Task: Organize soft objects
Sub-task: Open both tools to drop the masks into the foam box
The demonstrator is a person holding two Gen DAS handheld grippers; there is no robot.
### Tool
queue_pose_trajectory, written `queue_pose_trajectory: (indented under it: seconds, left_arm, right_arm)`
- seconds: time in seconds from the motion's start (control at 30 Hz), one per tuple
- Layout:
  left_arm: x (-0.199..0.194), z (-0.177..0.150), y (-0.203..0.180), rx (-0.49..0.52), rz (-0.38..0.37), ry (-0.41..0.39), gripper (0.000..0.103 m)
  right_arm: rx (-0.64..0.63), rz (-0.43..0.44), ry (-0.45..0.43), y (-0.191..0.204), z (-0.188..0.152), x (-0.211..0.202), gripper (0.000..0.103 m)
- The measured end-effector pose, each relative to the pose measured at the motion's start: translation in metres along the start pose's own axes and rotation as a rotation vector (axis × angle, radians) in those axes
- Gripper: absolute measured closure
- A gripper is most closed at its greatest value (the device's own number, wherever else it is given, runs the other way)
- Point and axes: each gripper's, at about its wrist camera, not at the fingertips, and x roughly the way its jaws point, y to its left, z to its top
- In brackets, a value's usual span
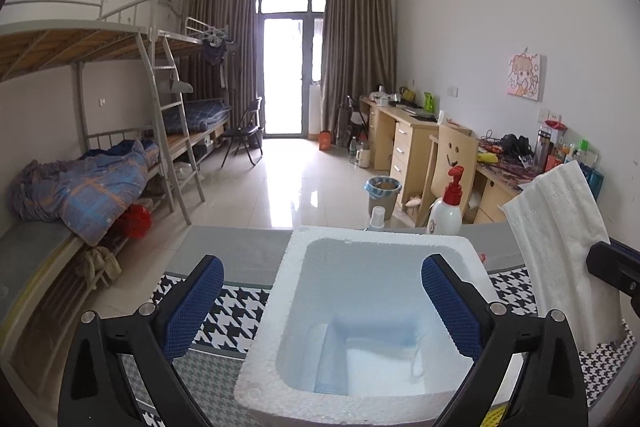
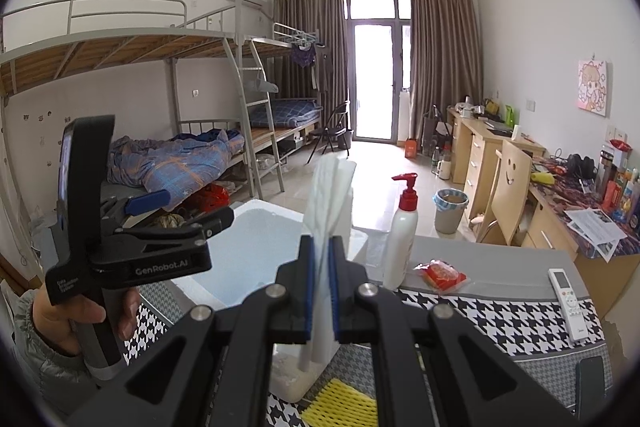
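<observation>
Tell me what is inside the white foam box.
The foam box holds folded soft items at its bottom: a blue cloth beside a white cloth. Anything beneath them is covered.

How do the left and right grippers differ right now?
The left gripper stands wide open with nothing between its pads, while the right gripper is shut on the white cloth. The left gripper hangs over the foam box; the right gripper holds the white cloth upright beside that box. Both have black arms and blue pads.
</observation>
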Motion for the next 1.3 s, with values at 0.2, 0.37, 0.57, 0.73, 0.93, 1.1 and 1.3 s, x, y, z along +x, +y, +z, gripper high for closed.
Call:
queue_pose_trajectory:
  seconds: [0.2,0.37,0.57,0.73,0.93,1.1,1.3]
  left_arm:
    - [-0.011,-0.001,0.006,0.0,0.007,-0.035,0.003]
    - [-0.023,-0.003,0.011,0.003,0.027,-0.066,0.001]
    - [-0.032,-0.005,0.021,0.003,0.07,-0.093,0.001]
    - [-0.038,-0.009,0.03,-0.007,0.09,-0.107,0.001]
    - [-0.046,-0.016,0.04,-0.01,0.109,-0.126,0.001]
    - [-0.048,-0.022,0.044,-0.003,0.116,-0.136,0.001]
    - [-0.048,-0.03,0.052,-0.026,0.093,-0.118,0.001]
  right_arm:
    - [-0.009,0.016,0.001,0.005,0.003,0.005,0.093]
    - [-0.019,0.04,0.01,0.013,0.004,0.012,0.094]
    - [-0.032,0.068,0.018,0.022,0.008,0.022,0.093]
    - [-0.04,0.085,0.038,0.026,0.01,0.034,0.093]
    - [-0.042,0.087,0.072,0.034,0.008,0.048,0.093]
    - [-0.046,0.098,0.108,0.041,0.005,0.059,0.093]
    - [-0.049,0.101,0.142,0.047,0.003,0.069,0.093]
